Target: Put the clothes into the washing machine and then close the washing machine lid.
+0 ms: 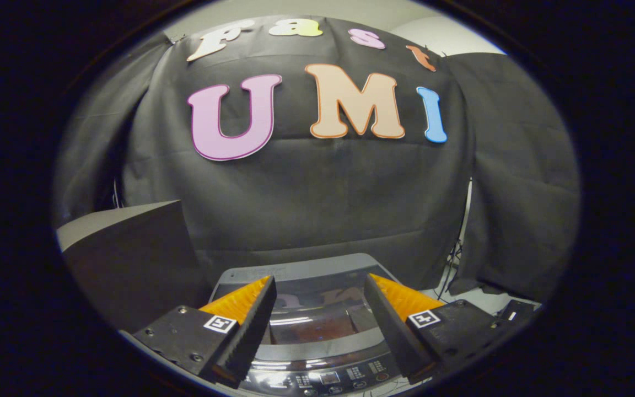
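Observation:
A top-loading washing machine [301, 270] stands below and just ahead of my fingers. Its glass lid [317, 317] lies flat and shut, glossy and reflective, with something reddish-brown dimly seen through it. The control panel [331, 377] with small buttons runs along its near edge, between my fingers. My gripper [317, 286] hovers above the lid, open, with a wide gap and nothing between the fingers.
A dark grey box or table [130, 259] stands left of the machine, close to it. Black cloth hangs behind and to the right. Cables [455, 259] hang down at the right of the machine, above a patch of pale floor [483, 300].

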Available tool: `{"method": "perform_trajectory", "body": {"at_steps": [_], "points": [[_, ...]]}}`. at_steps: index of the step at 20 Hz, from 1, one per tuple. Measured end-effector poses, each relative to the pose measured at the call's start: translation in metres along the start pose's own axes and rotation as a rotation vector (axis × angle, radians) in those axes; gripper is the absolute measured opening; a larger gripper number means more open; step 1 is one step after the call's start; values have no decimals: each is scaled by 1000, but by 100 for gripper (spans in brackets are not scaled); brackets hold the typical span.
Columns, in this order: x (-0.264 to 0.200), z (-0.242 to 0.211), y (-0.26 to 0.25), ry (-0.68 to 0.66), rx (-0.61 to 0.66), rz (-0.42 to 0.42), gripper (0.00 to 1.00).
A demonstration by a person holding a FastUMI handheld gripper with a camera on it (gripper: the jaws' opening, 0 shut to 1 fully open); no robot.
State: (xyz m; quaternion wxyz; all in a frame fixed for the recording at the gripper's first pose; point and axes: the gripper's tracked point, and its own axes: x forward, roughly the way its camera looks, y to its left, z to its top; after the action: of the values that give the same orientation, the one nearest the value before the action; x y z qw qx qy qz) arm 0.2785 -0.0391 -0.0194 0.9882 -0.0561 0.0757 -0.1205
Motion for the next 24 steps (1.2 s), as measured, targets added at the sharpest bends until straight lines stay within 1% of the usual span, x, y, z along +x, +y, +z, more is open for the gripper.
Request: {"method": "perform_trajectory", "body": {"at_steps": [4,7,12,16,18,20,22,24], "points": [[-32,8,-6,-3,0,24,97],[-53,19,-10,-32,1,30,97],[-88,23,-14,-56,1,38,97],[-112,26,-7,-68,-33,48,97],[-126,25,-1,-62,-3,56,97],[-144,36,9,-90,4,76,97],[-158,43,12,-102,1,80,97],[-168,49,12,-99,27,76,97]]}}
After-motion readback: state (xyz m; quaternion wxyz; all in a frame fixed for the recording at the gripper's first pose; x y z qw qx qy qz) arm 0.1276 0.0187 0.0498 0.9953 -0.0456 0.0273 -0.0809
